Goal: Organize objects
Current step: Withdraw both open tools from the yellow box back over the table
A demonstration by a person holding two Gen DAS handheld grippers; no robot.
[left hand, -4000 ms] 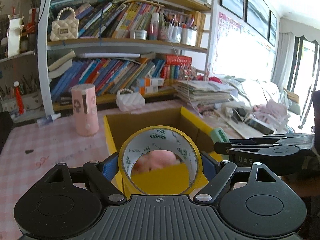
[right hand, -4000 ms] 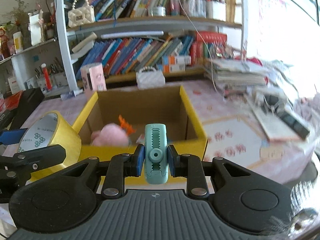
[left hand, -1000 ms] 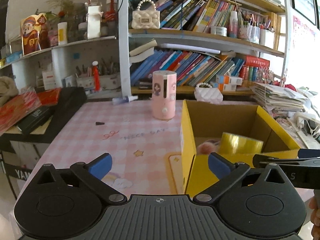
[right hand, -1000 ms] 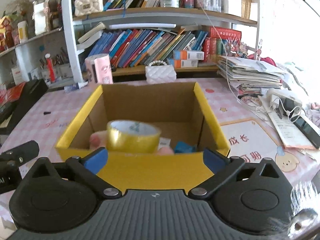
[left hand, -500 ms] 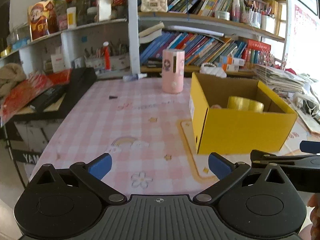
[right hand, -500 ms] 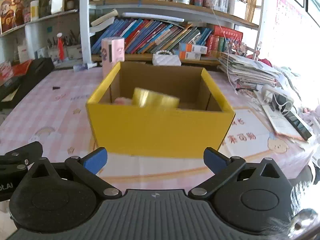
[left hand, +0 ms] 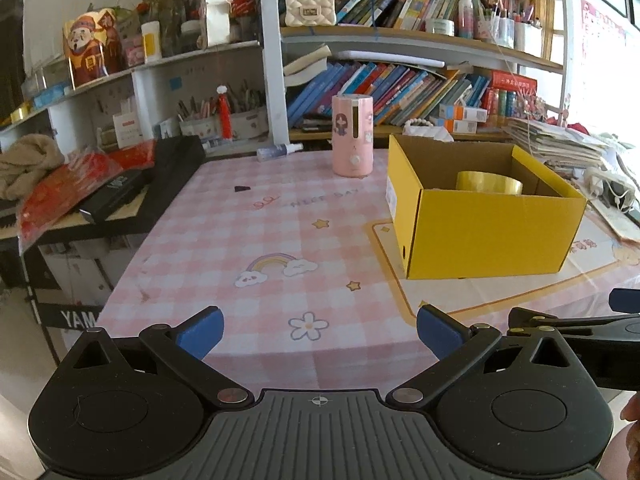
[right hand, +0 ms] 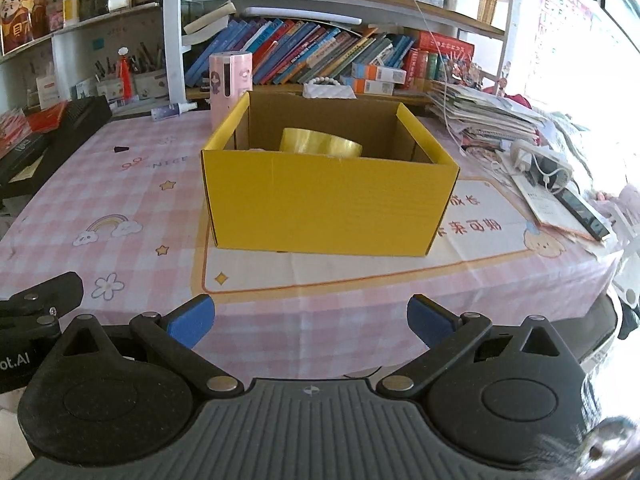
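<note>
L gripper (left hand: pixel 319 330): jaws spread wide, nothing between, over near table edge.
R gripper (right hand: pixel 310 320): jaws wide apart, empty, touching nothing.
Tape roll (right hand: pixel 320 142): inside yellow box (right hand: pixel 328 208), top edge showing above rim.
Box: on pink checked tablecloth (left hand: pixel 248 240), well apart from both grippers.
L view only: pink cylinder (left hand: pixel 352 135) in full, behind box to its left.
R view only: paper stack (right hand: pixel 480 116) & power strip (right hand: pixel 540 160) right of box.

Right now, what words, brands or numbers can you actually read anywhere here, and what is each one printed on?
"YAM", cut off: black stand left of the table.
"ot.AI", cut off: left gripper body, right wrist view.
"NEEE DAY", roughly: pink checked tablecloth.
Red Chinese characters, upside down: white mat under the yellow box.
Book spines, shelf labels: too small.
</note>
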